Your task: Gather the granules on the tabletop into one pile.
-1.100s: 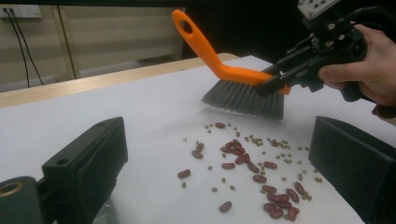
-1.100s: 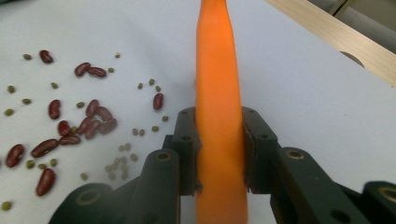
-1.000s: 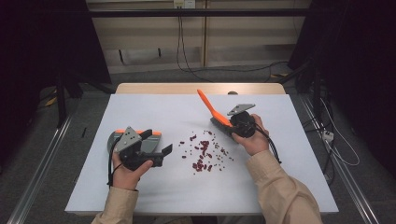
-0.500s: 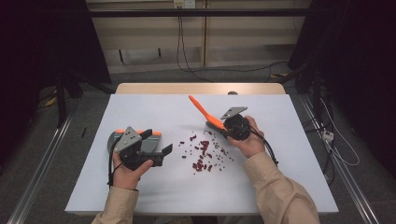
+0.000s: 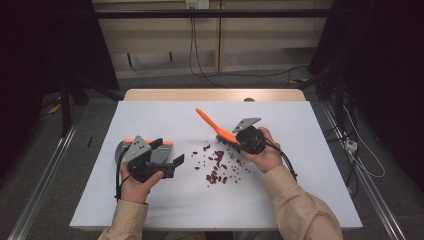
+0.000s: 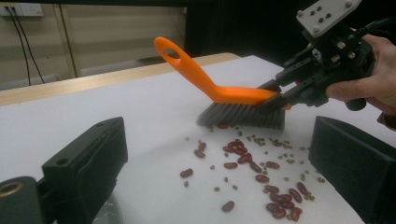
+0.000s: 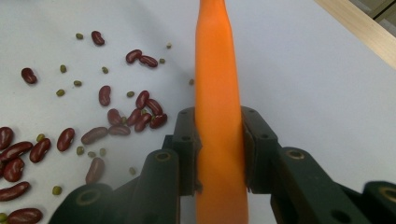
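To the left of the scattered beans (image 5: pixel 217 162) a dustpan (image 5: pixel 150 150) is held by the left hand-held gripper (image 5: pixel 167 160), while the orange brush (image 5: pixel 212 125) is clamped in the right hand-held gripper (image 5: pixel 239 141) at the beans' far edge, so sweeping is judged barely begun.

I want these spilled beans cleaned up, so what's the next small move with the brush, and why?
Probably sweep the brush toward the dustpan. The right gripper is shut on its orange handle, the bristles sit at the far edge of the beans, and the left gripper holds the dustpan on the table's other side.
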Action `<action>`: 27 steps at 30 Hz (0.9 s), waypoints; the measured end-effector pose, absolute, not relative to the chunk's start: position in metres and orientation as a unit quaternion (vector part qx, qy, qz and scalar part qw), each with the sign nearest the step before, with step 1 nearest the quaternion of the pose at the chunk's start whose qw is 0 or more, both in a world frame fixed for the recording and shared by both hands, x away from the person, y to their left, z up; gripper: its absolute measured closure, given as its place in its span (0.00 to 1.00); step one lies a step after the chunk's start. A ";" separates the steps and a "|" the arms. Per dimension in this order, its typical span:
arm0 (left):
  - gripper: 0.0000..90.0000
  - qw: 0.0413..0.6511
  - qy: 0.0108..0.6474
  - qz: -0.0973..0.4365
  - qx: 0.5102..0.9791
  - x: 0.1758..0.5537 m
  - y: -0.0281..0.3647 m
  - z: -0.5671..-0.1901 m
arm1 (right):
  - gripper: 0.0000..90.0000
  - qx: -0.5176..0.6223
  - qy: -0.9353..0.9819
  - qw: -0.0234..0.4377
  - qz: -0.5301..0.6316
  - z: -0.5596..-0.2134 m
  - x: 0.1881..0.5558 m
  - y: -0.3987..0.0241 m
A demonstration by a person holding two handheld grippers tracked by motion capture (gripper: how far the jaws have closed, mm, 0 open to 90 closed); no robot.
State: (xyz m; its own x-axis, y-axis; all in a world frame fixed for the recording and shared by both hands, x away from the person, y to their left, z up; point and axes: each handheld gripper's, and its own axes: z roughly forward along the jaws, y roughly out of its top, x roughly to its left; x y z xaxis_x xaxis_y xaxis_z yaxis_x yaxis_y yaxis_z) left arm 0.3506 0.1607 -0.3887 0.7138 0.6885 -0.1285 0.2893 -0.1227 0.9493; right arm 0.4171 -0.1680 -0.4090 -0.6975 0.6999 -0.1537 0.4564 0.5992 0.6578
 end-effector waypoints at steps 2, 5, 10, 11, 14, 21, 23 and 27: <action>0.05 0.571 0.335 0.175 0.729 0.351 0.161 -0.389 | 0.79 0.328 0.873 0.202 0.300 -0.409 0.416 -0.168; 0.05 0.571 0.335 0.175 0.728 0.350 0.161 -0.388 | 0.79 0.325 0.873 0.202 0.302 -0.409 0.413 -0.166; 0.05 0.571 0.333 0.176 0.729 0.350 0.161 -0.388 | 0.79 0.320 0.874 0.201 0.304 -0.409 0.409 -0.166; 0.05 0.572 0.334 0.175 0.729 0.350 0.160 -0.388 | 0.79 0.317 0.876 0.199 0.305 -0.409 0.408 -0.165; 0.05 0.572 0.333 0.176 0.729 0.350 0.161 -0.388 | 0.79 0.313 0.878 0.199 0.304 -0.408 0.406 -0.164; 0.05 0.571 0.332 0.176 0.730 0.350 0.160 -0.388 | 0.79 0.310 0.879 0.188 0.309 -0.407 0.402 -0.163; 0.05 0.571 0.333 0.176 0.730 0.350 0.160 -0.388 | 0.79 0.306 0.881 0.188 0.307 -0.406 0.401 -0.163; 0.05 0.570 0.333 0.177 0.729 0.350 0.161 -0.388 | 0.79 0.306 0.881 0.187 0.309 -0.406 0.397 -0.161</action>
